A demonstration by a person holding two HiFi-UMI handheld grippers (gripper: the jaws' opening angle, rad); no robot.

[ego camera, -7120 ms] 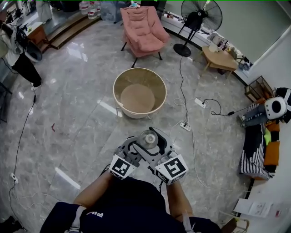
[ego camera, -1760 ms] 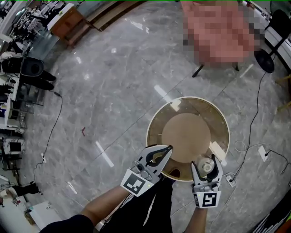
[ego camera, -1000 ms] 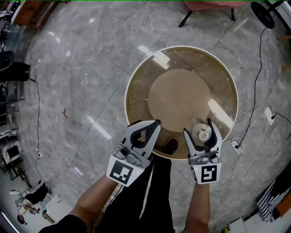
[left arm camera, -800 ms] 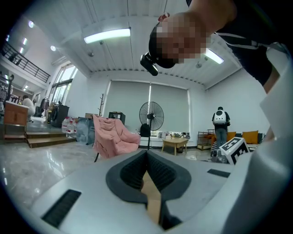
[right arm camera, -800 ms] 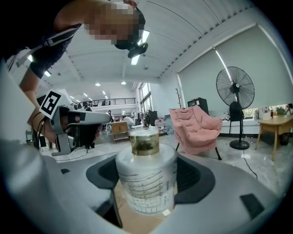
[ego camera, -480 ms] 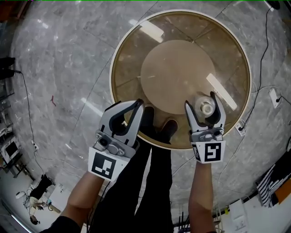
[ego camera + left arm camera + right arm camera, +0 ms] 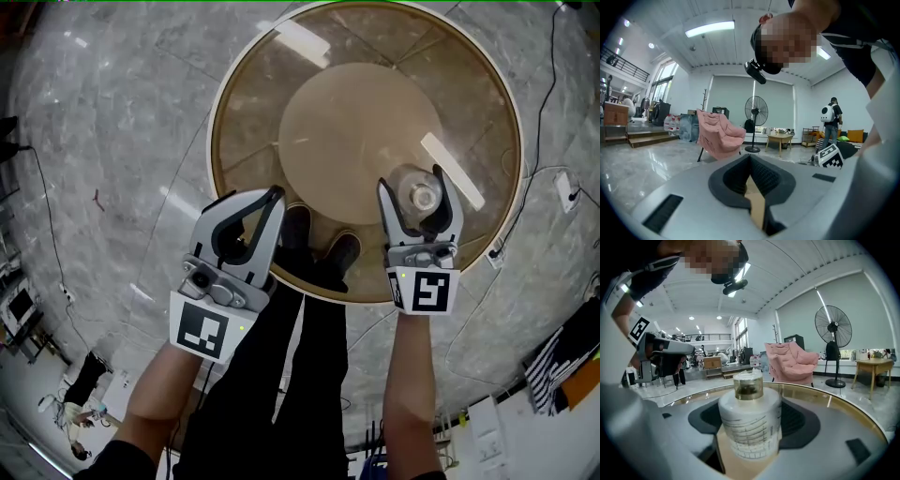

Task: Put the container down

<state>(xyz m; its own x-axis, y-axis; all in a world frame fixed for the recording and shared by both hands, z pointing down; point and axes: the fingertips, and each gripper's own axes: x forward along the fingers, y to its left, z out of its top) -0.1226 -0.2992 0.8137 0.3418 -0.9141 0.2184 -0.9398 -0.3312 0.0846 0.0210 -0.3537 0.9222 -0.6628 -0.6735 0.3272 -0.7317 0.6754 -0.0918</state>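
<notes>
A: Container (image 7: 424, 197) status? Whole scene please, big stuff first.

B: Grey marble floor (image 7: 103, 103). On it a round table (image 7: 246, 105) with a glass top, a tan rim and a tan disc under the glass. The gripper views show a pink armchair (image 7: 790, 362) and a standing fan (image 7: 833, 329) beyond the table. The person stands at the table's near edge in black trousers (image 7: 300, 375), with shoes (image 7: 342, 248) showing through the glass.

A: Grippers?

B: Left gripper (image 7: 272, 194) sits at the near-left rim. Its jaws are pressed together with nothing between them. Right gripper (image 7: 410, 183) reaches over the glass on the near-right side, clamped on the container's sides. Each gripper has a marker cube at the back: left cube (image 7: 202, 330), right cube (image 7: 422, 291).

A: And the container itself?

B: Small white jar with printed scale lines on the body, a clear amber-tinted neck and a pale cap. It stands upright between the right jaws, over the glass. It's inside the rim, just right of the tan disc. Can't tell if its base touches the glass.
</notes>
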